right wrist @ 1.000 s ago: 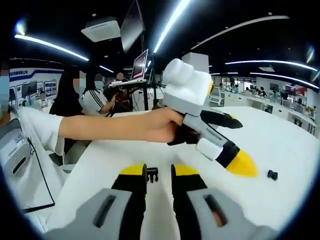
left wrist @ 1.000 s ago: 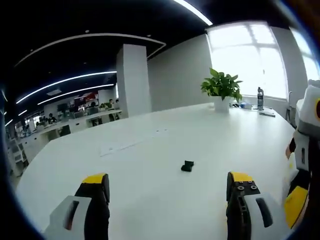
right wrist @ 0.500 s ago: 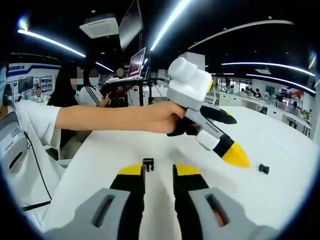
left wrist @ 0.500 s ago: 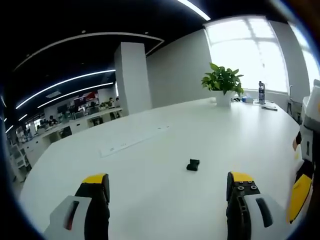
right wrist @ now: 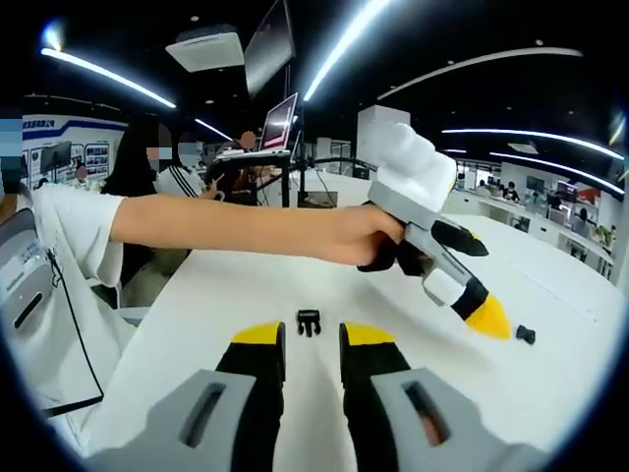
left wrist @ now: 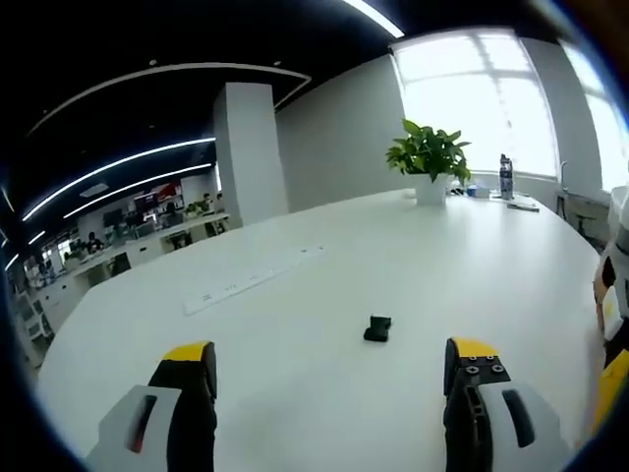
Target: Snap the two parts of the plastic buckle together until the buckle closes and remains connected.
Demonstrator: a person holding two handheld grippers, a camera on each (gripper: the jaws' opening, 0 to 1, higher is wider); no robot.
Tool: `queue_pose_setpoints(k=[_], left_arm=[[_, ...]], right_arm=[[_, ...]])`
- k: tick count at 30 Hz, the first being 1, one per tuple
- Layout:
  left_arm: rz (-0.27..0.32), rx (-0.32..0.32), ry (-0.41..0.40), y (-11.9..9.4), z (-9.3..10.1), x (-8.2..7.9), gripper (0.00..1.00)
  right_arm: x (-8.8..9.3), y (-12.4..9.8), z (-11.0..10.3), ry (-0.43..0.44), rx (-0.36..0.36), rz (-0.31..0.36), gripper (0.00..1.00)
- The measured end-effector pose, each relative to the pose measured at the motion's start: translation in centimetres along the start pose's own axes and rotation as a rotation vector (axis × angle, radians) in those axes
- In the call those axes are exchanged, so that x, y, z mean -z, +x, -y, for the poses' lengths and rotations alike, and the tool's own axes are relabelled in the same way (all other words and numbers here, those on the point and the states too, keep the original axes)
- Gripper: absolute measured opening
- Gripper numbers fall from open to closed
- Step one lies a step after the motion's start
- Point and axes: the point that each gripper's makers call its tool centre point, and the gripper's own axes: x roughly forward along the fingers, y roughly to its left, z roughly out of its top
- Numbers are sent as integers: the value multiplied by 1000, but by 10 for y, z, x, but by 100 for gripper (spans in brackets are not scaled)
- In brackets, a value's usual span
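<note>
The left gripper (left wrist: 329, 369), jaws apart, has closed on the socket (left wrist: 376, 328); the right gripper (right wrist: 312, 344), jaws near together, faces the prong (right wrist: 309, 322). Neither part is grasped.

Two black buckle parts lie on one white table (left wrist: 295, 295): one part (left wrist: 377, 328) and another part (right wrist: 309, 322). One potted plant (left wrist: 427, 162), one bottle (left wrist: 505, 177).
</note>
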Motion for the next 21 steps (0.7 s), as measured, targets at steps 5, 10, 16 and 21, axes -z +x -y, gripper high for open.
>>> queue_pose_setpoints(k=[5, 10, 16, 21], left_arm=[[-18, 1, 15, 10, -7, 3, 95], [-19, 22, -9, 17, -5, 1, 95], [-16, 45, -55, 25, -8, -2, 92], [-11, 48, -75, 31, -13, -9, 85]], right_arm=[[-2, -1, 0, 2, -1, 8, 21], [-2, -2, 1, 9, 0, 14, 20], [-2, -3, -1, 16, -12, 22, 20], [0, -6, -1, 17, -8, 21, 20]])
